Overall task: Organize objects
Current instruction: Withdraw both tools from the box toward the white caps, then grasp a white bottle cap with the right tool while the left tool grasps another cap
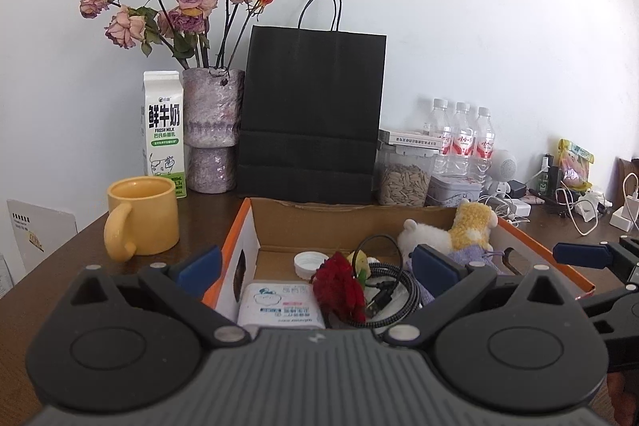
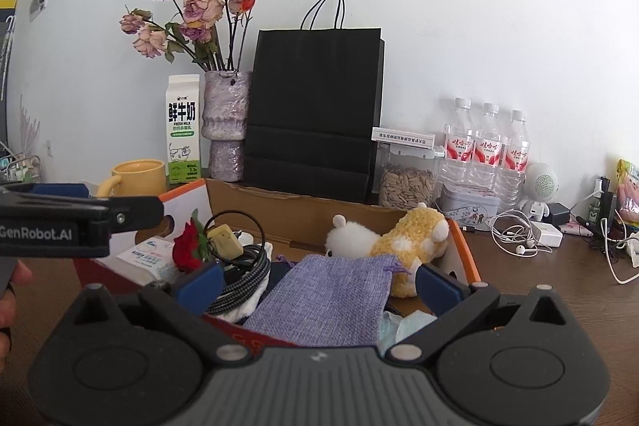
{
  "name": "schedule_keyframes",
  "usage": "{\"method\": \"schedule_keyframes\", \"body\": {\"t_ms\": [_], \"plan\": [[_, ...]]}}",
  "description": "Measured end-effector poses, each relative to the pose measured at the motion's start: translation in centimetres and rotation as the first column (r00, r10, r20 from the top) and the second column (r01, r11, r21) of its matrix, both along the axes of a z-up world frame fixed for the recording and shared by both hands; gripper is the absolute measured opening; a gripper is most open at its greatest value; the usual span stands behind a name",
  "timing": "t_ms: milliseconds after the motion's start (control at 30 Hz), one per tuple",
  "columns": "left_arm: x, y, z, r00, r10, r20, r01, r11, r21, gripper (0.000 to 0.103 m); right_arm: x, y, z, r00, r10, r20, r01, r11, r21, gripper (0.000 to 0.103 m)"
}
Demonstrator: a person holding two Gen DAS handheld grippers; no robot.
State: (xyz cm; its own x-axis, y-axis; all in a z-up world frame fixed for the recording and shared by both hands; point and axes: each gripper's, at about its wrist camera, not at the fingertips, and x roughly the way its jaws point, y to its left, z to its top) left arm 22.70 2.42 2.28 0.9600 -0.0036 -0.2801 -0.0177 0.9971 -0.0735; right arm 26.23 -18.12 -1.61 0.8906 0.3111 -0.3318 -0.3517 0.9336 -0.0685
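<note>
Two grippers hang side by side over the near edge of an open cardboard box (image 1: 275, 222), and both stand with jaws spread wide and nothing between the blue pads. The left gripper (image 1: 315, 272) looks down on a white tissue pack (image 1: 279, 306), a red fabric rose (image 1: 339, 286), a coiled braided cable (image 1: 395, 290) and a white bottle cap (image 1: 309, 264). The right gripper (image 2: 317, 284) faces a lilac drawstring pouch (image 2: 331, 298) lying flat near the front, with a white-and-yellow plush toy (image 2: 395, 242) just behind it and touching its far end.

My reading is that the step in hand is choosing and reaching for the first item. The pouch looks the best pick for the right side: it lies topmost and centred between the pads. A pinch across its near edge, not the middle, should lift it without dragging the plush along. The cable touches the pouch's left side, possibly overlapping it; the view is too crowded to tell. The left gripper does well to stay clear, as the two tools sit close together.
</note>
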Motion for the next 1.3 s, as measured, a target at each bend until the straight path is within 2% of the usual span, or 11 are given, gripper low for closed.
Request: {"method": "schedule_keyframes", "body": {"t_ms": [300,400,533,700,800,867,933,1000,1067,1300], "plan": [[-2.9,1.1,-0.9,1.000,0.000,-0.027,0.000,1.000,0.000,0.103,-3.1,-0.3,-1.0,1.000,0.002,0.002,-0.002,1.000,-0.017,0.103],[-2.9,1.2,-1.5,0.996,0.022,-0.081,-0.021,1.000,0.013,0.103,-4.2,-0.4,-1.5,1.000,-0.001,-0.004,0.001,1.000,-0.022,0.103],[-3.1,2.0,-2.4,0.989,0.008,-0.146,-0.014,0.999,-0.034,0.103,-5.3,-0.4,-2.1,1.000,0.003,-0.025,-0.004,1.000,-0.028,0.103],[-2.6,1.7,-3.5,0.975,0.008,-0.220,-0.010,1.000,-0.008,0.103,-5.7,-0.2,-2.5,0.998,0.019,-0.061,-0.021,0.999,-0.033,0.103],[-2.0,1.4,-4.1,0.963,0.017,-0.268,-0.013,1.000,0.015,0.102,-5.6,0.4,-2.9,0.994,0.051,-0.100,-0.057,0.997,-0.054,0.095],[-1.8,1.4,-4.4,0.957,0.027,-0.290,-0.022,1.000,0.020,0.101,-5.4,0.9,-3.1,0.988,0.080,-0.134,-0.088,0.994,-0.061,0.080],[-1.6,1.4,-4.6,0.952,0.032,-0.304,-0.027,0.999,0.020,0.100,-5.2,1.4,-3.4,0.981,0.099,-0.169,-0.111,0.992,-0.060,0.069],[-1.4,1.4,-4.8,0.948,0.033,-0.317,-0.027,0.999,0.023,0.094,-4.8,1.9,-3.6,0.972,0.119,-0.204,-0.132,0.990,-0.051,0.062],[-1.3,1.3,-4.9,0.943,0.025,-0.331,-0.019,1.000,0.023,0.086,-4.6,2.5,-3.8,0.963,0.134,-0.233,-0.150,0.987,-0.053,0.050],[-1.0,1.4,-5.1,0.937,0.018,-0.348,-0.013,1.000,0.018,0.081,-3.6,3.8,-4.4,0.946,0.140,-0.291,-0.162,0.985,-0.053,0.034]]}}
